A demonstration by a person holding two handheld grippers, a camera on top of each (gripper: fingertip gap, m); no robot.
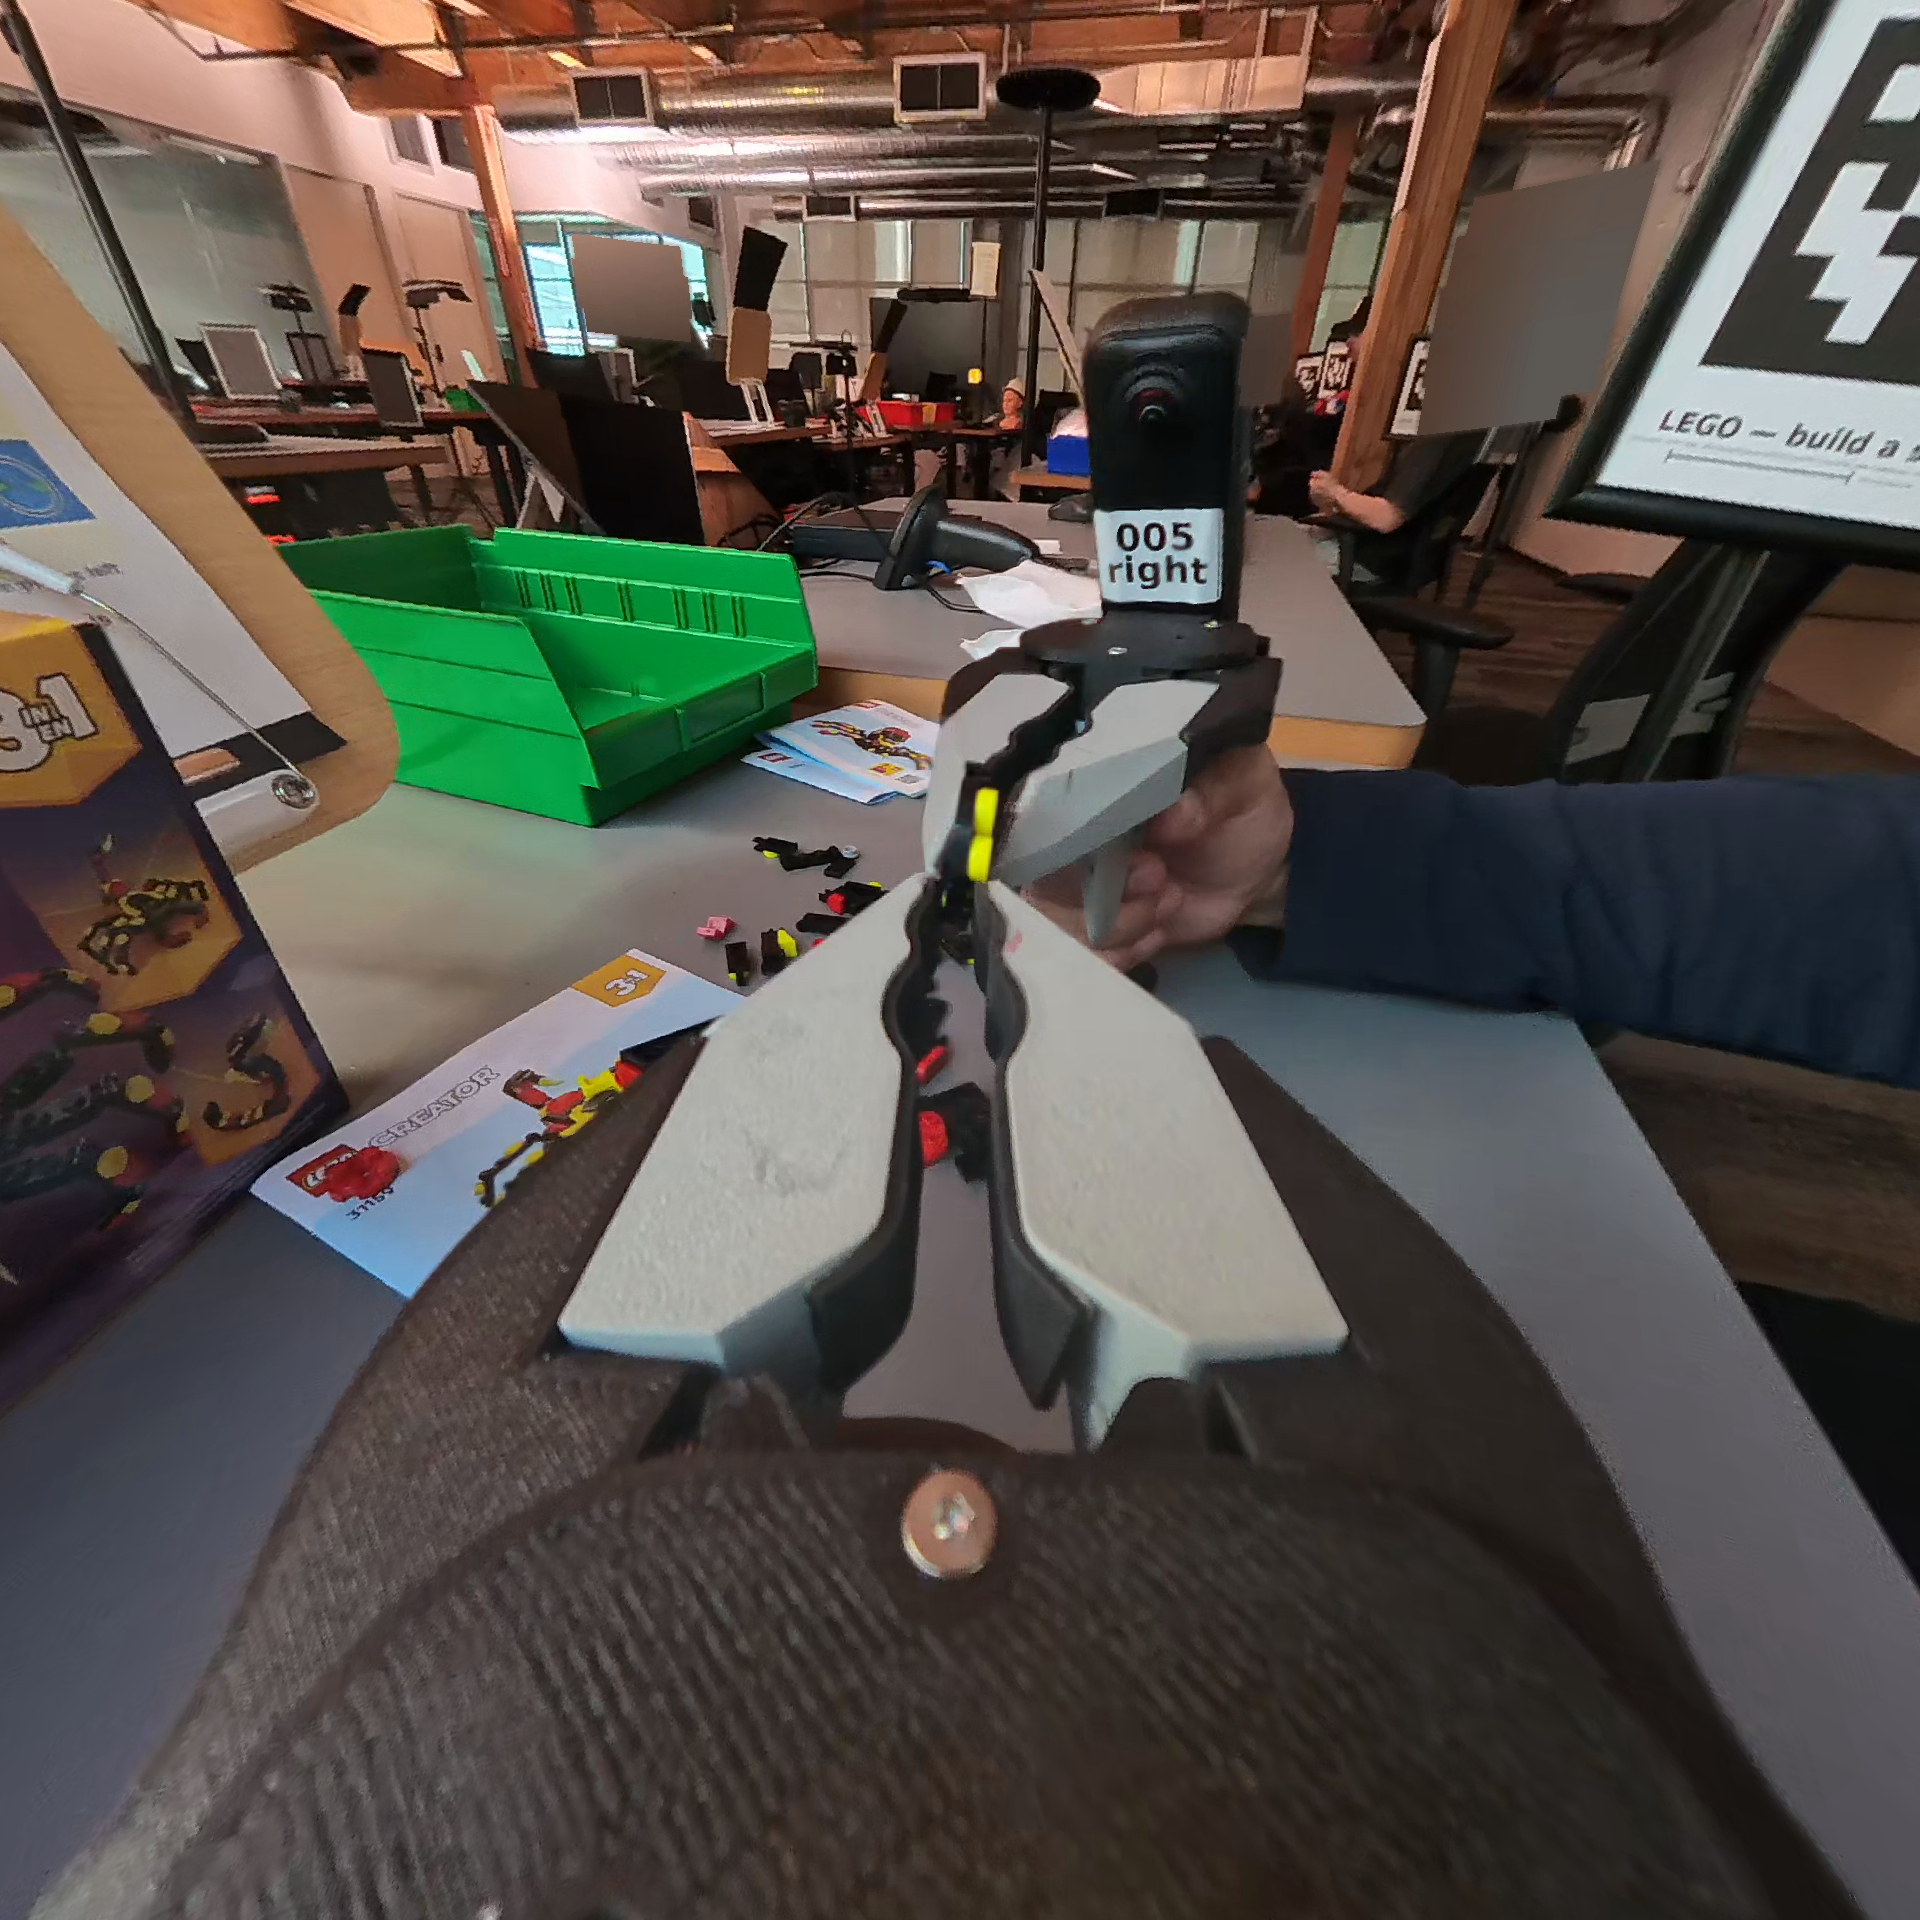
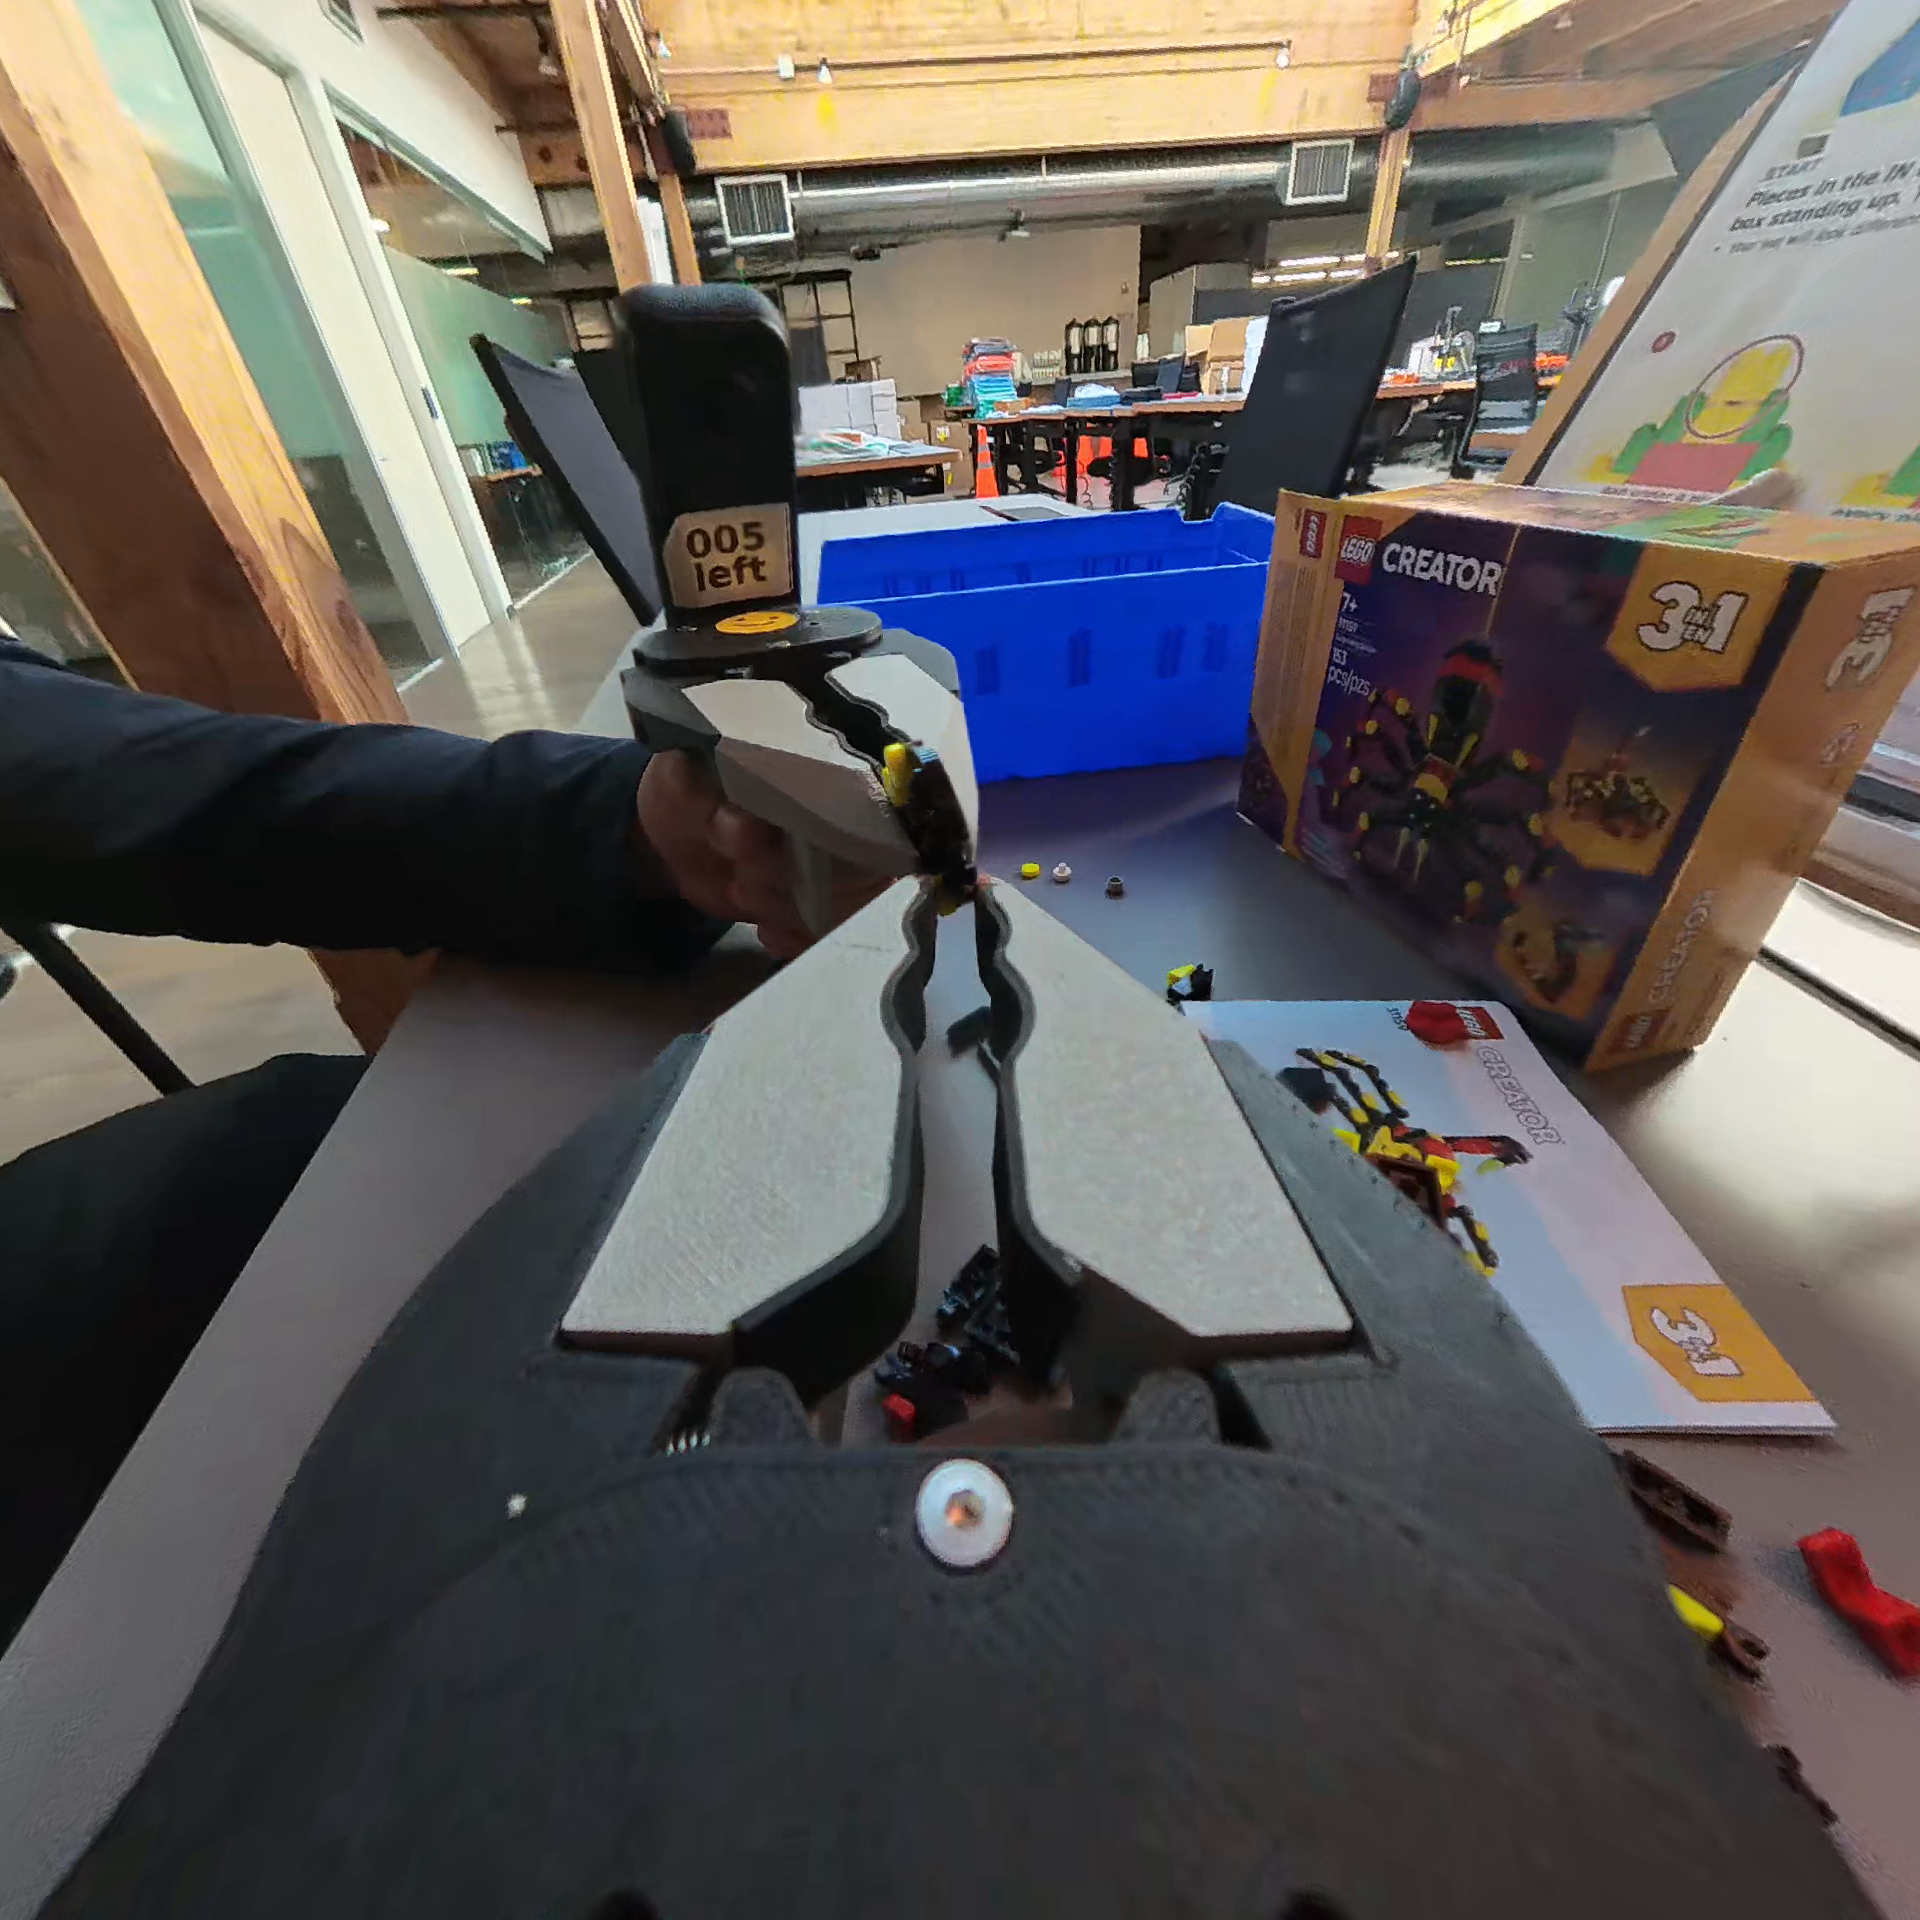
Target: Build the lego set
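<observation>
Two grippers meet tip to tip above a grey table [image 1: 540,904], each held in one hand. The left gripper [image 1: 951,904] is nearly closed on the black end of a small lego assembly [image 1: 977,831]; the right gripper [image 1: 971,821], seen opposite it in the left wrist view, is clamped narrow on the same black-and-yellow piece, two yellow parts showing between its fingers. In the right wrist view the right gripper [image 2: 951,899] pinches the lower end of that assembly [image 2: 920,800] and the left gripper [image 2: 925,805] grips it from the far side, with the hand [image 2: 727,852] below it. Two bins stand on the table: a green bin [image 1: 582,665] ahead-left of the left gripper, shown only in the left wrist view, and a blue bin [image 2: 1049,644] beyond the left gripper, shown only in the right wrist view. One lego box [image 2: 1558,748] stands upright ahead-right of the right gripper; it appears again at the left edge of the left wrist view. Two instruction booklets show in the left wrist view, one [image 1: 499,1112] close on the left and one [image 1: 852,748] farther ahead by the green bin; the right wrist view shows only one. Loose pieces [image 1: 800,914] lie scattered under and ahead of the left gripper's tips, too many and too small to count; three tiny round studs [image 2: 1065,876] lie in a row just beyond the right gripper's tip, and a red piece [image 2: 1860,1600] lies near the right edge of that view. The table edge runs close on the side of the right hand [image 1: 1195,873], with bare grey surface between the box and the green bin.
</observation>
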